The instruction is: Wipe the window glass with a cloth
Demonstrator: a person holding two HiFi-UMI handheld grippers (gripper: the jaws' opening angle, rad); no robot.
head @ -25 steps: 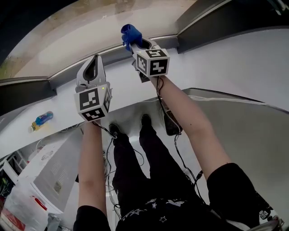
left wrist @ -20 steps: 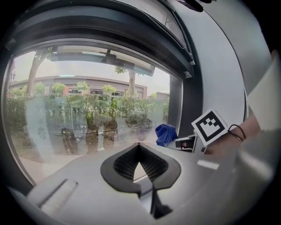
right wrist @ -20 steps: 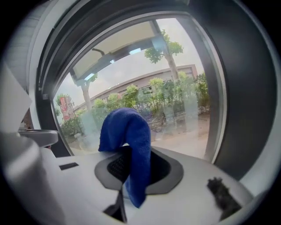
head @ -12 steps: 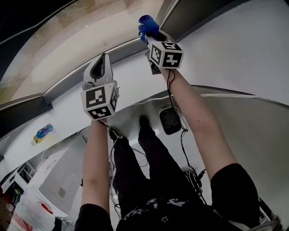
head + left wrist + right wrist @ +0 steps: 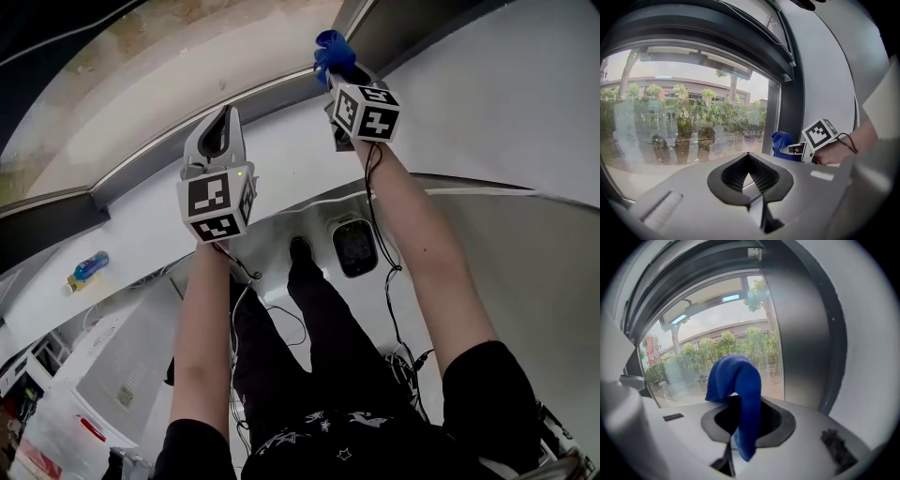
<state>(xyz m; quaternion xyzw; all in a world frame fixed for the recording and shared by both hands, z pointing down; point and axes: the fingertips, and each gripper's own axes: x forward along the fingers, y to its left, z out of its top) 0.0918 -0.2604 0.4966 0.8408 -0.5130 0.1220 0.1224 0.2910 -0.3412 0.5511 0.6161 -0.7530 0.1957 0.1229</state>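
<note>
A blue cloth [image 5: 333,49] sticks up out of my right gripper [image 5: 337,67], which is shut on it near the top right corner of the window glass [image 5: 141,84]. In the right gripper view the cloth [image 5: 740,380] droops over the jaws of that gripper [image 5: 736,404], close to the glass [image 5: 703,362] beside the dark frame post [image 5: 801,333]. My left gripper [image 5: 225,116] is raised to the left of it, shut and empty. In the left gripper view its tips [image 5: 748,155] meet, facing the glass [image 5: 684,117], with the cloth [image 5: 780,143] to the right.
A white sill ledge [image 5: 122,234] runs below the window, with a blue bottle [image 5: 86,267] lying on it at the left. A dark frame bar [image 5: 56,225] borders the glass. White equipment [image 5: 94,375] and cables [image 5: 281,319] are on the floor by my legs.
Both grippers have risen and shifted right along the window. The cloth has stayed in the right gripper, now nearer the frame's corner.
</note>
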